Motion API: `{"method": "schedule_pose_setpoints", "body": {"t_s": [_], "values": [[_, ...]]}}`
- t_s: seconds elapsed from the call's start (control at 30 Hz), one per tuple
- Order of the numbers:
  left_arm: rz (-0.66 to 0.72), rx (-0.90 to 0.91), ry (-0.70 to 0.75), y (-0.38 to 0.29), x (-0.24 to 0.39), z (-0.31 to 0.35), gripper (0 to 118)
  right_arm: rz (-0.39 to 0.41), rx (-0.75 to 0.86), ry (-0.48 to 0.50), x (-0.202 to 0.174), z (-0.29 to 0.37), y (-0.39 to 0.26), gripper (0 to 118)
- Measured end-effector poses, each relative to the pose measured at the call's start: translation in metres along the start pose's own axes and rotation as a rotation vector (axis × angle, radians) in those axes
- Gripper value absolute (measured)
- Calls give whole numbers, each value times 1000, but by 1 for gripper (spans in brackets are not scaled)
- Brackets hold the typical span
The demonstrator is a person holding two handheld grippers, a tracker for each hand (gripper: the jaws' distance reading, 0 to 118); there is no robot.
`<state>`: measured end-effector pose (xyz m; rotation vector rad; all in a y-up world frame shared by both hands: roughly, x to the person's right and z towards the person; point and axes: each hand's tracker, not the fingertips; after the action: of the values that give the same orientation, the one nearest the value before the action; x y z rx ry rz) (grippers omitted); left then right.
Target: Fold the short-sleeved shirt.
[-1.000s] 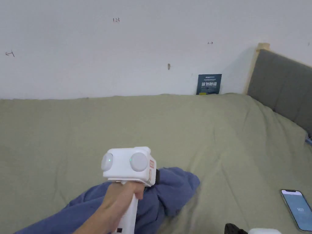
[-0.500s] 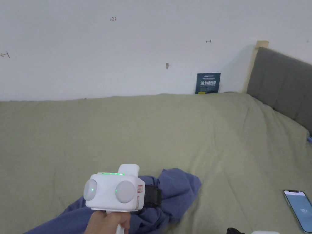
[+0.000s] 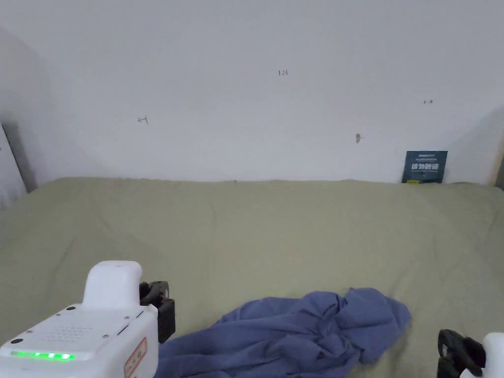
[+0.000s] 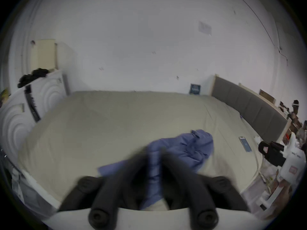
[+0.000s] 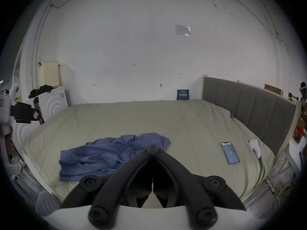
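Observation:
The blue short-sleeved shirt lies crumpled on the near part of the green bed sheet. My left gripper hovers left of the shirt and clear of it. Its blurred jaws stand a small gap apart, with nothing between them. From the right gripper view, the left gripper hangs in the air off the bed's left edge. My right gripper is shut and empty, held near the bed's front edge, right of the shirt.
A phone lies face up on the sheet to the right, with a white object beyond it. The grey headboard bounds the right side. A white cabinet stands at the left. A dark card leans on the wall.
The head camera has swung left. My left gripper has come away from above the shirt, leftward and toward me. The right gripper's jaws show higher at the bottom right.

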<state>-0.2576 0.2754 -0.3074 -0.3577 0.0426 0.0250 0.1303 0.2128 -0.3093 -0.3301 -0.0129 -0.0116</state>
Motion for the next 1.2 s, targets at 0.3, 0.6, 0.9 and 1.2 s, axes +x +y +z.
{"method": "schedule_pose_setpoints", "body": {"t_s": [0.3,0.6,0.9,1.2], "values": [[46,50,143,-31,-46,39,0,38,45,7,-10,21,6,0],[87,1,146,-35,-64,26,0,26,41,5,-10,16,6,0],[113,-274,62,-55,-94,-96,0,25,-21,16,-20,-5,-3,0],[90,-612,-3,-103,-115,-239,112,48,-125,11,-26,-41,-19,0]]}}
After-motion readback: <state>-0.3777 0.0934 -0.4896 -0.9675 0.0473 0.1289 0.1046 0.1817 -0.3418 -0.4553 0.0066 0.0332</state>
